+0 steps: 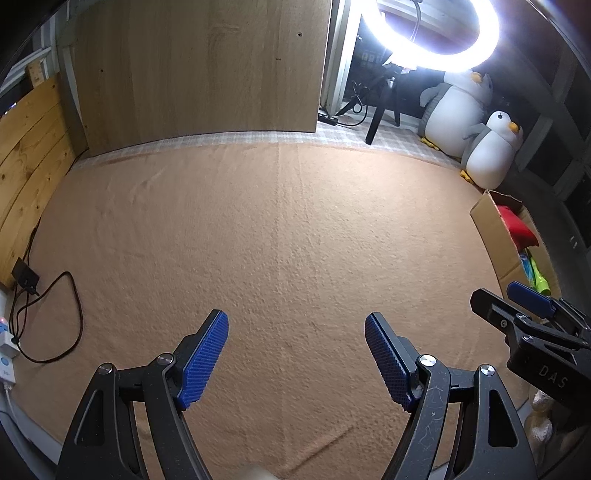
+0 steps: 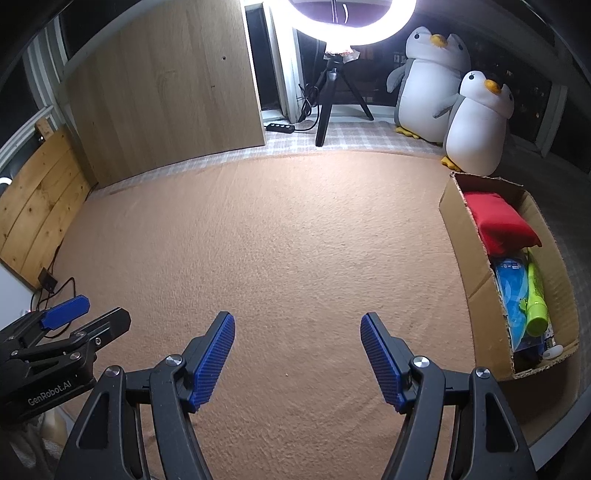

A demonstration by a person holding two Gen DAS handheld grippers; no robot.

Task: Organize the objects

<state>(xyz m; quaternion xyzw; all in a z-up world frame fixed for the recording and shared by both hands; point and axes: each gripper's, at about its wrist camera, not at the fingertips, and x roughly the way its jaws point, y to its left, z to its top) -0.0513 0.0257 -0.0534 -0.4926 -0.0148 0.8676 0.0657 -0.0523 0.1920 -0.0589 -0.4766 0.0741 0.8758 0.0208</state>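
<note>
Most of both views is the tan blanket (image 2: 280, 236), bare in the middle, spread under your two grippers. Behind it stands the wood panel (image 2: 166, 92), upright, with a plank board (image 2: 37, 210) on the far left and cables (image 1: 48, 317) lying at that edge. At the back the ring light (image 2: 351, 26) sits on its tripod (image 2: 328, 96), and just right of it two plush penguins (image 2: 436, 85) lean together, the smaller one in front. Your task items are all in the cardboard box (image 2: 465, 251) on the blanket's right edge: a red cushion (image 2: 498, 221) at the far end, a blue packet (image 2: 513, 291) nearer, with a green tube (image 2: 535, 302) lying on it beside the right wall, plus a small white item at the near corner that's too small to identify. Your left gripper (image 1: 295, 354) has its jaws wide apart, nothing between the pads, over bare blanket. Your right gripper (image 2: 297, 354) is likewise wide and empty, with the box just off to its right. Each gripper shows at the edge of the other's view, side by side, apart.
</note>
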